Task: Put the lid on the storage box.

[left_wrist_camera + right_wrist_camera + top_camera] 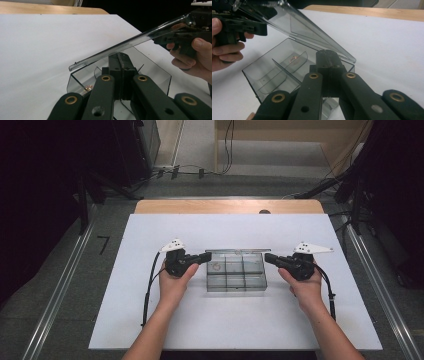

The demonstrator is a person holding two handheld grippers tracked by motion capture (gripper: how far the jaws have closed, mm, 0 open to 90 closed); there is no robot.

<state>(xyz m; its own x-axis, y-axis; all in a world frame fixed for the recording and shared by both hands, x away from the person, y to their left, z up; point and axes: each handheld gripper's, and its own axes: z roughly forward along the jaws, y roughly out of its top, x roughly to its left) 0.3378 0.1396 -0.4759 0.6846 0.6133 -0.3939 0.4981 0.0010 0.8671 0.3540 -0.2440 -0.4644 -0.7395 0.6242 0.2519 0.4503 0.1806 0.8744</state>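
A clear smoky plastic compartment box (235,287) lies in the middle of the white board. Its lid (237,250) is hinged at the far side and stands raised at a slant; the lid (130,42) crosses above my left jaws, and the lid (294,25) leans over the box in the right gripper view. A small coppery piece (217,267) lies in the far left compartment. My left gripper (209,256) is shut, tips at the box's left end under the lid. My right gripper (266,256) is shut at the right end. Nothing shows between either pair of jaws.
The white board (150,320) covers a wooden table (165,206) whose far edge shows behind it. Metal rails (60,290) run along both sides on the floor. Cables (190,170) and dark stands sit beyond the table.
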